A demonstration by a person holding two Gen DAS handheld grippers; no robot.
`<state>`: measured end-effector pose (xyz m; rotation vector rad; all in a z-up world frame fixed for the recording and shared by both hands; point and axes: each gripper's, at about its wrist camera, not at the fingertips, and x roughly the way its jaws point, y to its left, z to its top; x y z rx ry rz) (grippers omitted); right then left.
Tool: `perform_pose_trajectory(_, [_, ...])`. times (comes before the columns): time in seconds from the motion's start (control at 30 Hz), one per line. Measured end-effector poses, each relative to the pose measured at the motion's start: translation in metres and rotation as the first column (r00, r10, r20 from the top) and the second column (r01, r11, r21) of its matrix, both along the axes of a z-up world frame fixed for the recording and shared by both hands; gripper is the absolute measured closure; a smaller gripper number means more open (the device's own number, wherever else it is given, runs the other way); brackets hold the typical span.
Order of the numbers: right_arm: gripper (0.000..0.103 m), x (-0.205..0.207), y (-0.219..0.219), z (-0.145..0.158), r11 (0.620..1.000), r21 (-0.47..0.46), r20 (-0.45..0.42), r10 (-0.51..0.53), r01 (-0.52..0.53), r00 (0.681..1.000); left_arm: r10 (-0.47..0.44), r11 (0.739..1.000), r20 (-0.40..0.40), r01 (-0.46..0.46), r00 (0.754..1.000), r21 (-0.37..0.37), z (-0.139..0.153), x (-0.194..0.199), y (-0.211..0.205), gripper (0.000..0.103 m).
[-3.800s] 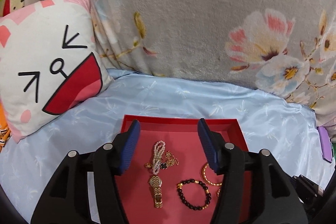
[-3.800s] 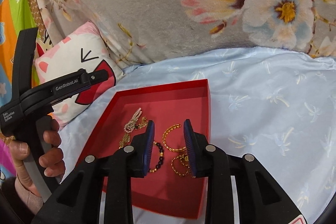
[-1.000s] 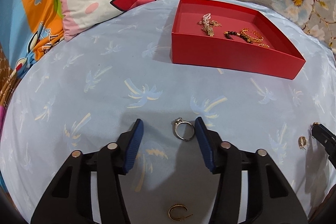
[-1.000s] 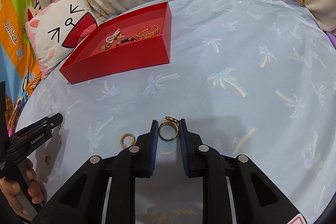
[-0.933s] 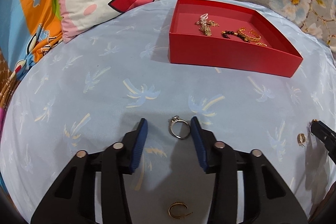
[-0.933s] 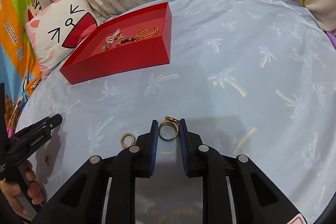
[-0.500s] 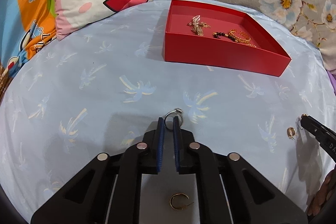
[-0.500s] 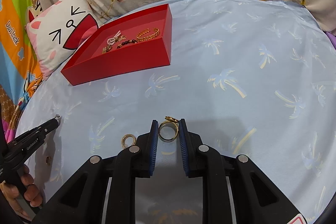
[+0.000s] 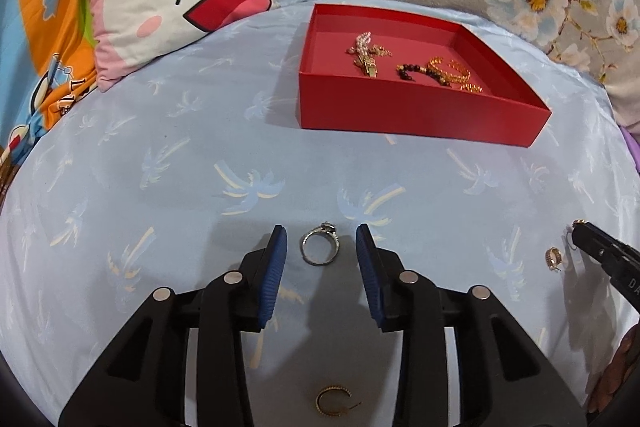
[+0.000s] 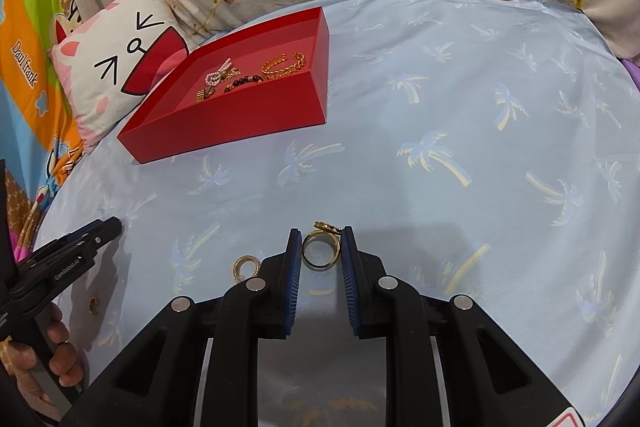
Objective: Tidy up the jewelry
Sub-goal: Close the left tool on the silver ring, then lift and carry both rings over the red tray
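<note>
The left gripper has just been opening, its jaws apart around a silver ring lying flat on the slick satin sheet. The right gripper pinches a gold ring by its band, seemingly firmly. Both rings are light, hard and slippery (grip across the hoop), bound for the red box.

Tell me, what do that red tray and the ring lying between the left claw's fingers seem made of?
Red tray: likely cardboard, matte, with thin flat walls and sharp folded corners. Ring: silvery polished metal, judging by its bright glints, with a small stone-like setting on top; which metal cannot be told.
</note>
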<state>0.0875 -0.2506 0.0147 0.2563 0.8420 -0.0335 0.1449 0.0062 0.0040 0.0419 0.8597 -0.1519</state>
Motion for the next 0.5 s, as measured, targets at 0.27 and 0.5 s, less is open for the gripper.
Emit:
perform_pose_trajectory(0.27, [0.084, -0.0002, 0.0005, 0.0000, 1.000, 0.000, 0.001, 0.000, 0.000, 1.000, -0.025, 0.999, 0.004, 0.025, 1.000, 0.047, -0.0014, 0.0009, -0.0099, 0.084])
perform_pose_trajectory(0.5, [0.084, -0.0031, 0.0011, 0.0031, 1.000, 0.003, 0.025, 0.001, -0.001, 1.000, -0.028, 1.000, -0.002, 0.028, 1.000, 0.008, 0.0028, -0.0032, -0.0061, 0.084])
